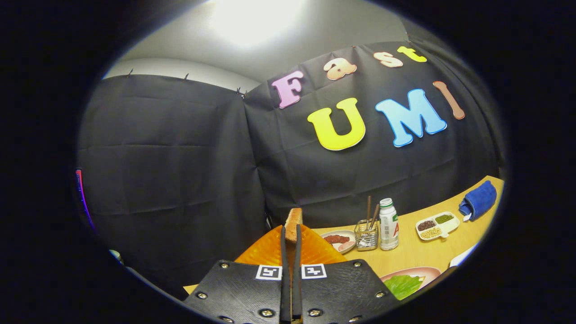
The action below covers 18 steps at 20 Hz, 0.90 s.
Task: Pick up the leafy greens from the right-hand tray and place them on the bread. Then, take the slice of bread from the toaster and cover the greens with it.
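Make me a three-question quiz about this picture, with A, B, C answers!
1. Where is the bread slice?
A. between the fingers
B. on the blue cloth
C. under the bottle

2. What colour is the cloth?
A. red
B. blue
C. white

3. What is the gripper doing?
A. wide open
B. shut on the bread slice
C. holding the bottle

Answers: 1 A, the slice stands up between the fingertips. 2 B, the rolled cloth beyond the snack tray is blue. 3 B, both fingers press on the slice.

Bare table point(418, 256) lies open between bottle point(389, 224) and greens plate point(416, 273); toaster point(292, 252) blocks straight ahead.
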{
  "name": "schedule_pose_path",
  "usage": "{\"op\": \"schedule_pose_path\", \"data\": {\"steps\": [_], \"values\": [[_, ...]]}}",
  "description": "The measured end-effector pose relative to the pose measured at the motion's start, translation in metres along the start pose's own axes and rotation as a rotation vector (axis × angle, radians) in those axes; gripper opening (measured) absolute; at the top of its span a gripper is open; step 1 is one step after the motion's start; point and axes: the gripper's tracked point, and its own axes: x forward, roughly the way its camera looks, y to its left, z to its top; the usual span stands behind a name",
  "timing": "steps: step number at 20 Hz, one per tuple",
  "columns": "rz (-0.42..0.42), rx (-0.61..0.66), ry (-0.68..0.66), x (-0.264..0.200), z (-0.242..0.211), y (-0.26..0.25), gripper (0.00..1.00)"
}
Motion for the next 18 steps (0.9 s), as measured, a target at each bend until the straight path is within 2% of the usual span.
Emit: {"op": "schedule_pose_path", "data": {"steps": [3,10,15,18], "values": [[-0.058,-0.016,-0.002,-0.021,0.002,-0.037,0.02],[-0.27,-0.115,0.078,-0.066,-0.032,-0.14,0.02],[-0.382,-0.228,0.128,-0.089,-0.055,-0.175,0.02],[-0.408,-0.299,0.159,-0.091,-0.072,-0.181,0.02]]}}
